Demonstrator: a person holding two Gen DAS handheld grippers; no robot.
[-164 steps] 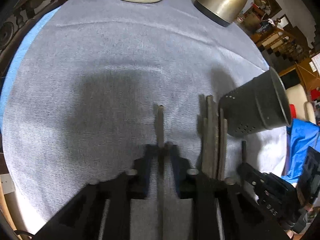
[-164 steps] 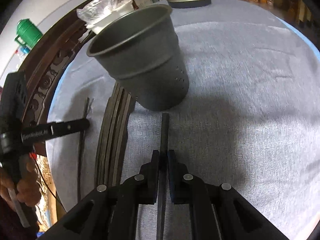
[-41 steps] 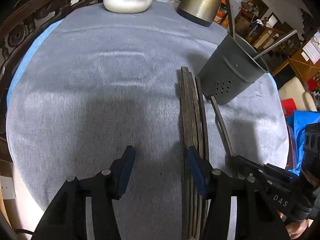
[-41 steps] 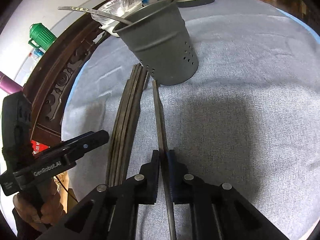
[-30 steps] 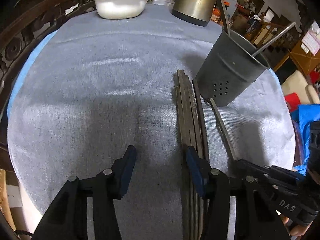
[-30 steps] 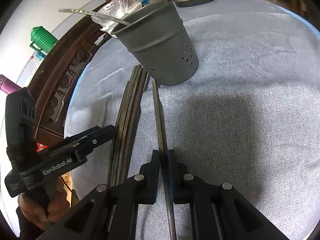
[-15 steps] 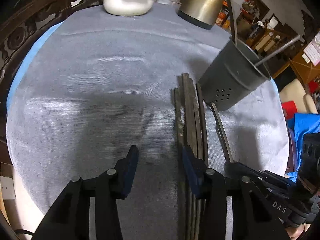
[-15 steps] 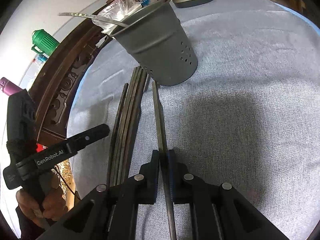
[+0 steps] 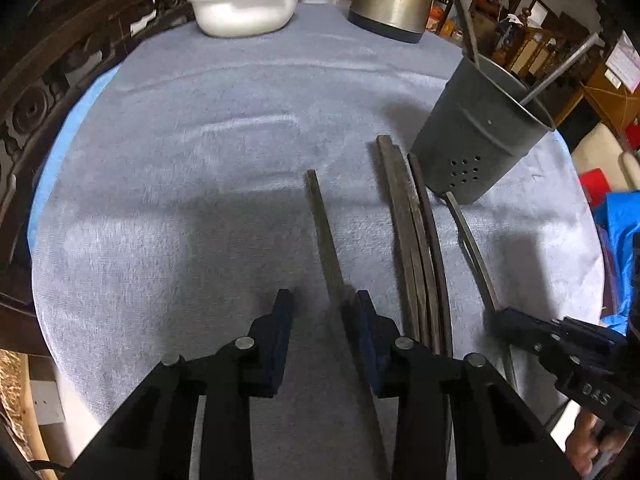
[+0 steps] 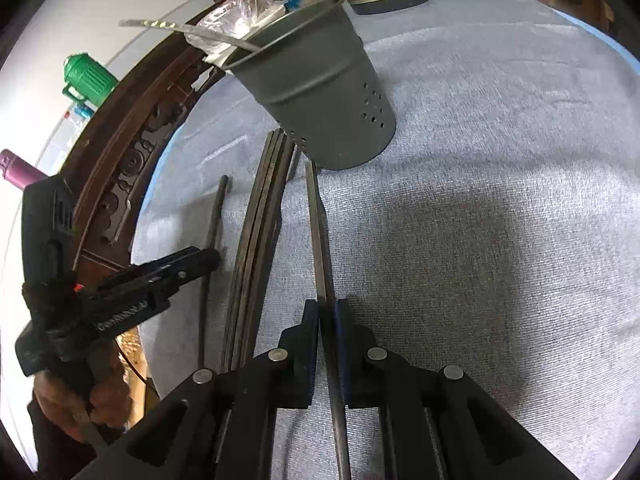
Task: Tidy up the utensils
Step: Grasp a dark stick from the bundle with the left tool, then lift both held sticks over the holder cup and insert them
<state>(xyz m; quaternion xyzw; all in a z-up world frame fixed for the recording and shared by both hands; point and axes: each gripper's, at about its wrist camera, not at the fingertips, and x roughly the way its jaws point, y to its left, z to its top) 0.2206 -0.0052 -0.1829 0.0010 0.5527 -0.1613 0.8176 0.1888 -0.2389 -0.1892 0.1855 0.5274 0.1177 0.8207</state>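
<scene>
Slim dark chopsticks (image 9: 412, 248), perforated metal holder (image 9: 476, 136)

L gripper (image 9: 323, 304): jaws apart, low over the table, pointing fwd; a thin dark stick (image 9: 320, 216) runs between them, close to the R-side pad (image 9: 366, 322), gap on the other side. R gripper (image 10: 327, 312): jaws pressed together on a thin metal strip (image 10: 316, 224), also low and pointing fwd. Hand (image 10: 76, 404) visible on the L gripper's handle in the R wrist view.

left gripper (image 9: 322, 312) straddling chopstick (image 9: 322, 232) (jaws apart)
</scene>
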